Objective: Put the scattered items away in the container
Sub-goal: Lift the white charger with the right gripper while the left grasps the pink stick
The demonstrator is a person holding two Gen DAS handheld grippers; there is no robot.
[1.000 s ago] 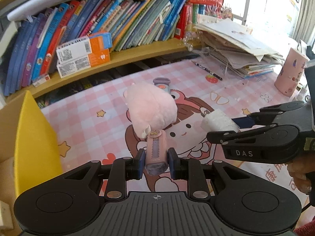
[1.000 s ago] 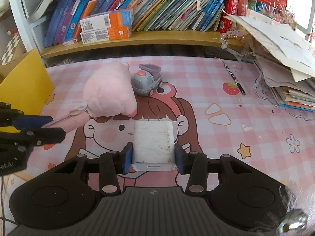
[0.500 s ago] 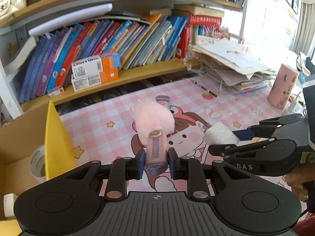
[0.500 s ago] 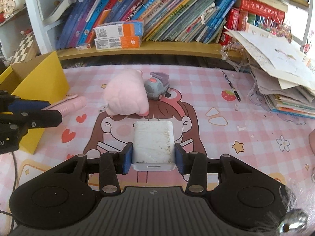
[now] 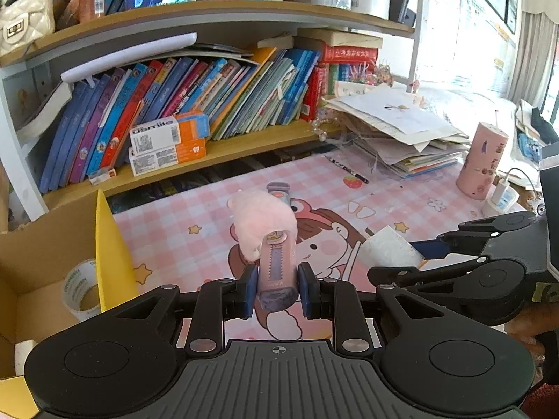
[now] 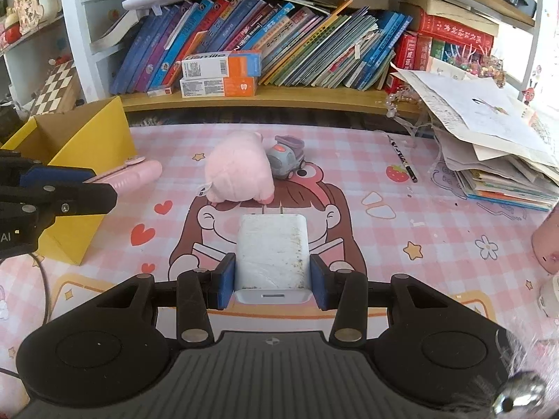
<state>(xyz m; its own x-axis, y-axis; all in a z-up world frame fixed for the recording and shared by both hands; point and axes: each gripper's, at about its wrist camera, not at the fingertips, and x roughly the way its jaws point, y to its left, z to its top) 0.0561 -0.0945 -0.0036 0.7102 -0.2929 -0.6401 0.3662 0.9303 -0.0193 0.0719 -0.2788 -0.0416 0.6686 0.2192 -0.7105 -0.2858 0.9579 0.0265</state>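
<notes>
We've got the left hand-held gripper (image 5: 276, 289) clamped on a pink case (image 5: 277, 267) and the right hand-held gripper (image 6: 271, 281) squeezing a white charger (image 6: 271, 249), both held above the pink worktop (image 6: 436, 244). The pink plush (image 6: 237, 169) and toy truck (image 6: 287, 157) sit touching mid-worktop, with the yellow box (image 6: 87, 139) off left.

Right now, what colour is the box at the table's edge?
Yellow outside, plain brown cardboard inside; the box shows best in the right wrist view.

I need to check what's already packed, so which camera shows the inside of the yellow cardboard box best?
The left wrist view: it looks into the yellow cardboard box, showing a tape roll inside. The right wrist view shows only its outer walls.
</notes>
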